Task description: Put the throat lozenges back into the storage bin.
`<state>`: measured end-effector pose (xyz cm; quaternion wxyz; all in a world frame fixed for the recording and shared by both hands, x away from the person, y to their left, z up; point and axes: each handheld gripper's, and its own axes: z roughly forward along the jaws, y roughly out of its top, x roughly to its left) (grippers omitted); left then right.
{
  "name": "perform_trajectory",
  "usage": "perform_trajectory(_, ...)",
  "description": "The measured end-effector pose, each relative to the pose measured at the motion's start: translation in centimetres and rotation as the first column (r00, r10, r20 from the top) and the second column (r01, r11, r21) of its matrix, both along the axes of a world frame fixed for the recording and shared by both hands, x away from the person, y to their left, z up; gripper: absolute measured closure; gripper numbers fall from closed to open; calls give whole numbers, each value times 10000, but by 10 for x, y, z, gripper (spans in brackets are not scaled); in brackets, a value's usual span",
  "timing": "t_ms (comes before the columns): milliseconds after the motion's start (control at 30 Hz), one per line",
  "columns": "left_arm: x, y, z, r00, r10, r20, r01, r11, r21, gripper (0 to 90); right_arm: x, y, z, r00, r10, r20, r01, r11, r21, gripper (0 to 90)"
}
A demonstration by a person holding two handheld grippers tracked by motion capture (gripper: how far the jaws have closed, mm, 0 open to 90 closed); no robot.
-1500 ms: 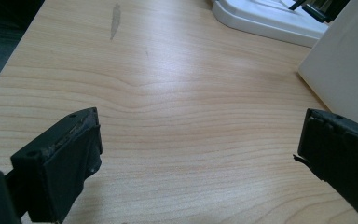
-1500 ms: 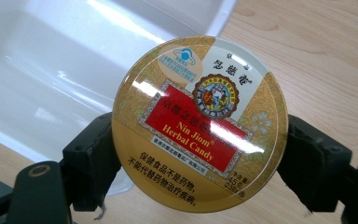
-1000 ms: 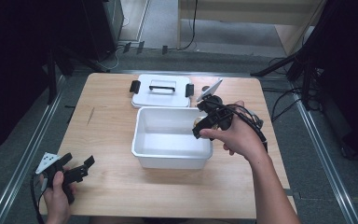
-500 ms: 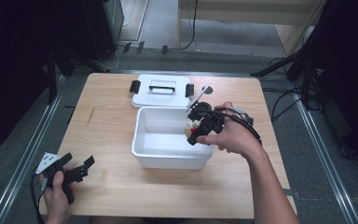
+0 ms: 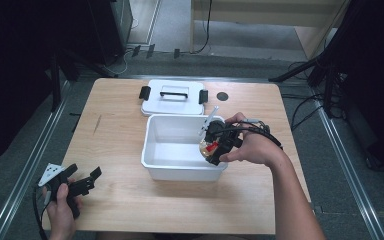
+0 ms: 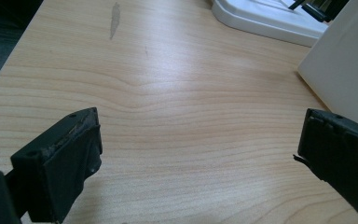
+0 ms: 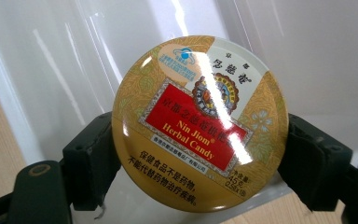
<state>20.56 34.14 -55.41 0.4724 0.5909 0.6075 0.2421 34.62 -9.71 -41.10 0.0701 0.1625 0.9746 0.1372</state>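
My right gripper (image 5: 211, 148) is shut on a round gold candy tin (image 7: 199, 122) with a red label; both black jaws press its rim from either side. In the high view the candy tin (image 5: 208, 149) hangs just inside the right end of the white plastic box (image 5: 156, 161), below its rim. My left gripper (image 5: 89, 181) rests at the table's near left corner, jaws wide open. In the left gripper view the left gripper (image 6: 200, 154) has only bare wood between its fingers.
The box's white lid (image 5: 172, 98) with black clips lies flat behind the box. A small dark round hole (image 5: 222, 96) sits in the tabletop at the back right. The wooden table (image 5: 115, 135) has bare room left of the box. Cables trail on the floor beyond.
My right gripper has sunk from above the box's right rim down into the box, carrying the candy tin. The left gripper has stayed where it was.
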Motion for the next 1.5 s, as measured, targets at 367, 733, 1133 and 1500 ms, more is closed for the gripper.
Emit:
perform_trajectory(367,0,0,0,10000,5,1,-5,10000,-7,3,3,8,-14,9996,237,118,-229,9976,-660,207)
perform_trajectory(733,0,0,0,10000,1,3,-1,10000,-10,3,6,14,-22,9998,191,12,-188,9920,-1246,205)
perform_trajectory(1133,0,0,0,10000,6,0,-6,10000,-3,3,4,14,-23,9996,295,29,-288,9910,-1307,193)
perform_trajectory(1500,0,0,0,10000,6,3,-6,10000,-8,3,5,11,-18,10000,-48,52,53,9950,-995,228)
